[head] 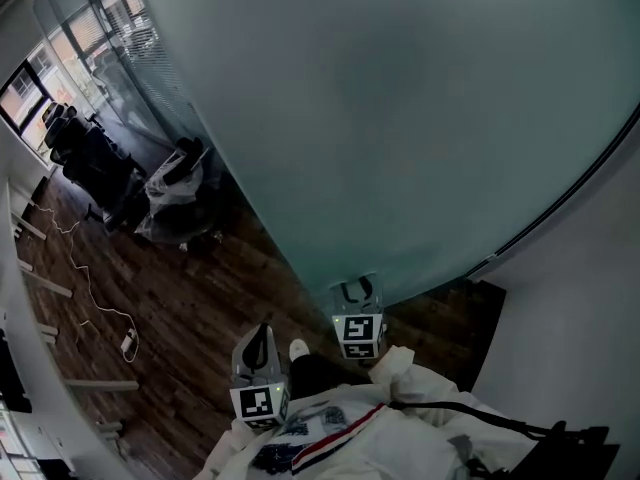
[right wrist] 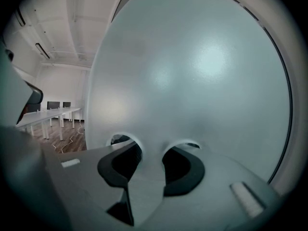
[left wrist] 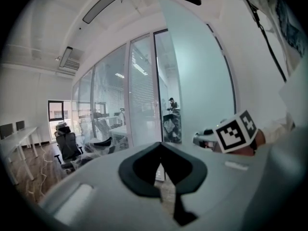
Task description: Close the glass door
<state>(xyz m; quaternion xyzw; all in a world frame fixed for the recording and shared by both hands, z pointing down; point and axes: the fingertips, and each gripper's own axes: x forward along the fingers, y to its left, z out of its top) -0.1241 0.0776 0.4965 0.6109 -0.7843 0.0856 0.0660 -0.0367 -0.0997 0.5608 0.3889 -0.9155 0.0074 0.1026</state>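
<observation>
The glass door is hanging open right in front, swung off the white wall at right. The right gripper is aiming its 2 part-open, empty jaws at slick frosted glass, so I'm guessing a push is risking skidding off. The left gripper is sitting with jaws closed on nothing.

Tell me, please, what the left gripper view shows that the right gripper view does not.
Only the left: chairs, blinds and the left fingers, together. Only the right: the right fingers, apart. Both: the door, desks and floor.
</observation>
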